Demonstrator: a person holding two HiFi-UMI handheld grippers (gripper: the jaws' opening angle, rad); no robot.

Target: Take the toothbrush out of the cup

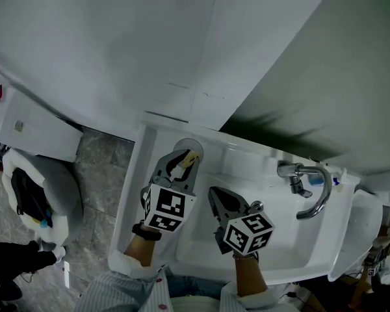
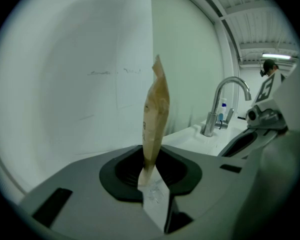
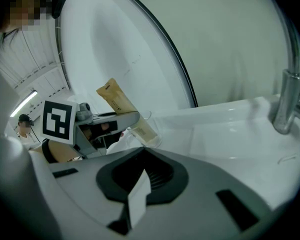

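left gripper [image 1: 177, 166] jaws clamped on toothbrush [image 2: 155, 116], tan paper-wrapped, grip low on wrapper so straight lift should clear rim. toothbrush lower end in clear cup [image 3: 148, 128], top leaning out. cup on back-left ledge of sink [image 1: 286, 242], near wall. right gripper [image 3: 141, 178] jaws together, nothing held, hanging over basin beside left, apparently just out of the way. tap [image 1: 310, 188] well apart, right.
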